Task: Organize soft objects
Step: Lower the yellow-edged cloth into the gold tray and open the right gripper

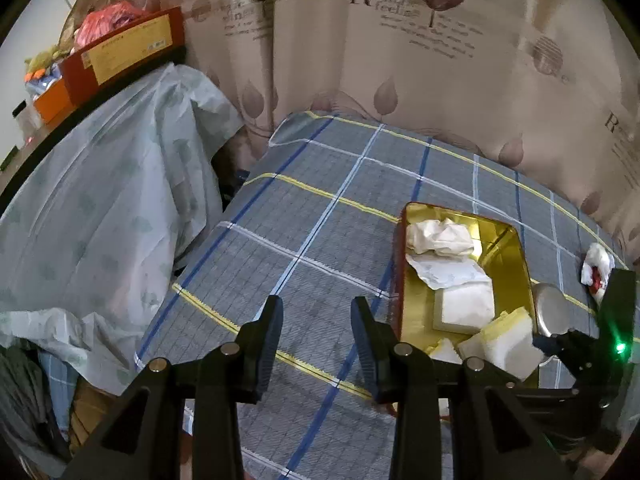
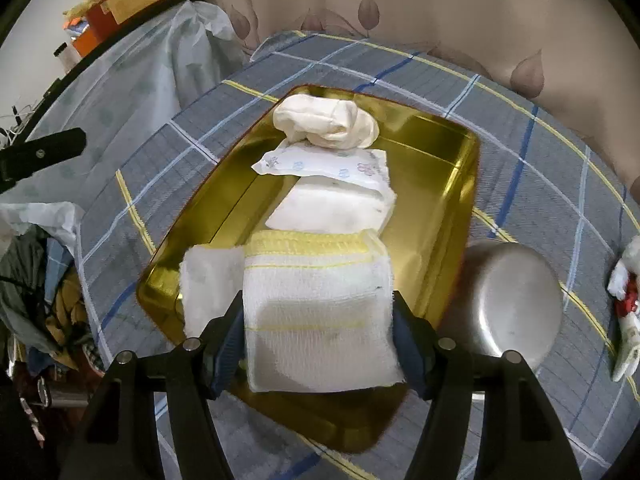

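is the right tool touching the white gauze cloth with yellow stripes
Touching. In the right wrist view the right tool has both fingers pressed against the sides of the folded gauze cloth, holding it over the gold tin.

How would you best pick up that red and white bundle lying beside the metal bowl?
Probably from above, jaws closing across the narrow middle of the red and white bundle. It lies long and flat on the plaid cloth, apart from the metal bowl, with room on both long sides.

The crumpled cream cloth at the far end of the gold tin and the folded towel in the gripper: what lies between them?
In the right wrist view, a flower-printed packet and a flat white pad lie between the cream cloth and the towel.
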